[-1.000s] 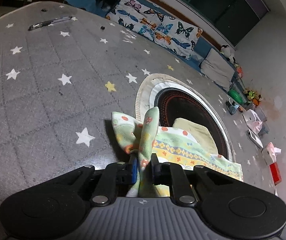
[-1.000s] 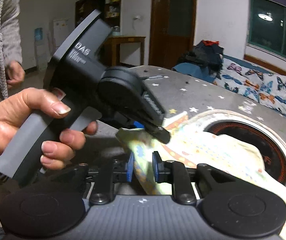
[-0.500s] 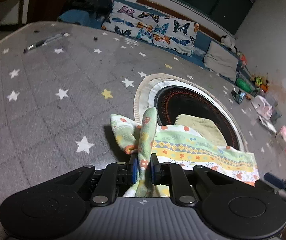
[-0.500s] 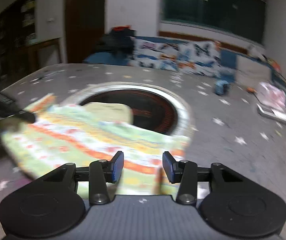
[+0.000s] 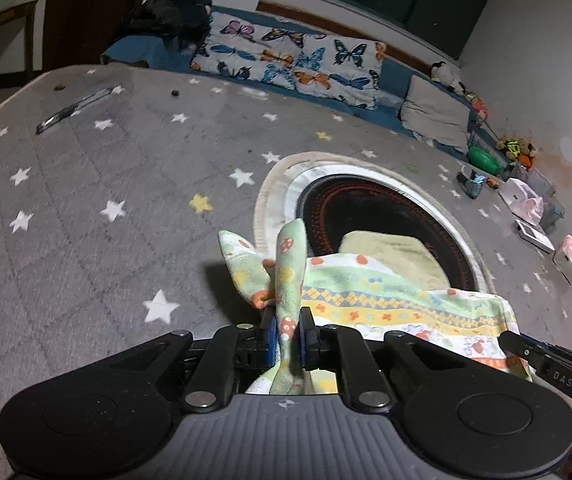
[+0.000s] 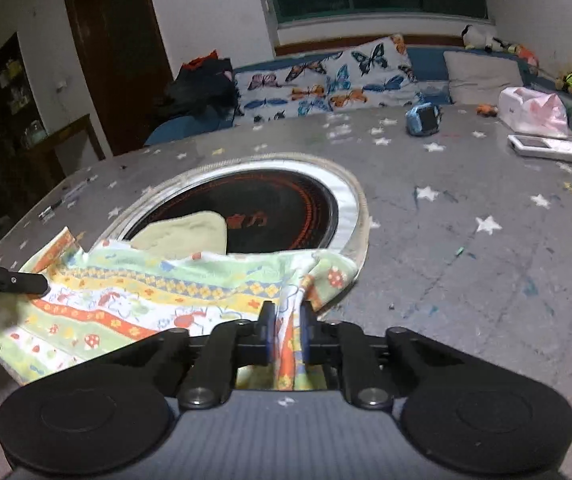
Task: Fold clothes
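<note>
Patterned cloth [image 5: 385, 296]: thin fabric with pale green, yellow, orange and white bands printed with small mushrooms and flowers. It lies spread across the star-printed grey tabletop [image 5: 86, 208], its far edge overlapping the round dark inset. 2 corners are bunched and raised, each pinched upright into a narrow fold; the span between them sags with soft wrinkles.

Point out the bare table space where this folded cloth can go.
Free: the starred grey cover between the pen and the round cooktop, and right of that cooktop, short of the white box. Crowded: the cooktop, part-covered by the patterned cloth and a yellow cloth.
</note>
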A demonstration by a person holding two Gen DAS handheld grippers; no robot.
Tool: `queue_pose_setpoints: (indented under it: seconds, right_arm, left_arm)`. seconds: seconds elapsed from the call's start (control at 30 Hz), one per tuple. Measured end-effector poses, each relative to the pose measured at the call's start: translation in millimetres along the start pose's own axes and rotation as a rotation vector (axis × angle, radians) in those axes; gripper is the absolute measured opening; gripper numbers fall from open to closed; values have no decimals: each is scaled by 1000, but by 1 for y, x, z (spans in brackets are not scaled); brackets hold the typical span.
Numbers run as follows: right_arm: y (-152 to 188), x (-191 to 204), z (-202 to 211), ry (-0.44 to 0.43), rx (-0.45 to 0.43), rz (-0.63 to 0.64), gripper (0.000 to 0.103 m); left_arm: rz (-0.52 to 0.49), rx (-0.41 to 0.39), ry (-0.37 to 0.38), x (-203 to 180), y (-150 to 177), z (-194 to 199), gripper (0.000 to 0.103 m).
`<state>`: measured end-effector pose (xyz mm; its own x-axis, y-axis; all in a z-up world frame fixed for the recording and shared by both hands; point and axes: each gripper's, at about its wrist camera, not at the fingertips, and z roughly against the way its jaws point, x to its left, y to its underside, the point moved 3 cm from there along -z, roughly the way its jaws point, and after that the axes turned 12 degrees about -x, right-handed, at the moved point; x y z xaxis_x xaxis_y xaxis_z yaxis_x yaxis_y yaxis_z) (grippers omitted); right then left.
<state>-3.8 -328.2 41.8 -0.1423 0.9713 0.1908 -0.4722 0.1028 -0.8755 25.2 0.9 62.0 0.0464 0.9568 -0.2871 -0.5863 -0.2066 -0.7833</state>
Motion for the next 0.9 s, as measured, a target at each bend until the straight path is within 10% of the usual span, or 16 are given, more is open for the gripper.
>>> queue_pose_setpoints:
  seconds: [0.9]
  right_arm:
    - [-96,-103,93,263,-222,112,8]
  left_arm:
    - [-177,3,259,-213,-41,-58,10]
